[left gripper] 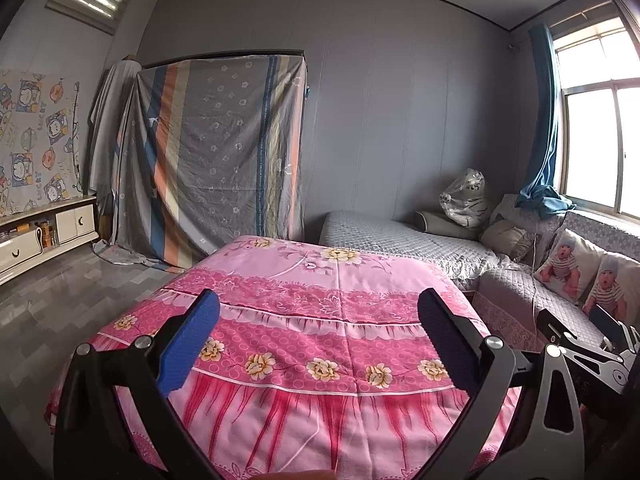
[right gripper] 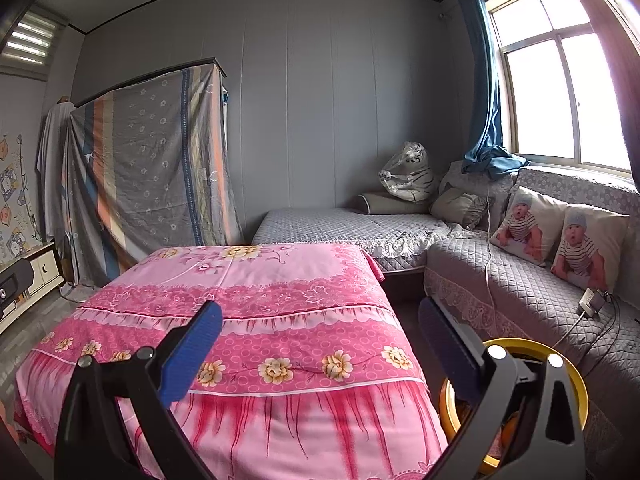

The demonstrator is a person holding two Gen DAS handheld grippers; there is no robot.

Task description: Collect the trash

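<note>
Blue-padded fingers of the left gripper (left gripper: 318,316) stand wide apart with nothing between them, held above the near end of the pink floral cloth (left gripper: 320,320) that covers a table-like surface. Right gripper (right gripper: 320,320), likewise spread wide and empty, hangs over the near right corner of the same cloth. Yellow-rimmed bin (right gripper: 576,376), the receptacle for the trash, stands on the floor just right of the cloth, partly hidden behind the right gripper's finger. No loose trash can be made out on the cloth. Beyond and right of the cloth runs a grey quilted sofa (right gripper: 500,280) bearing two printed cushions (right gripper: 560,236).
</note>
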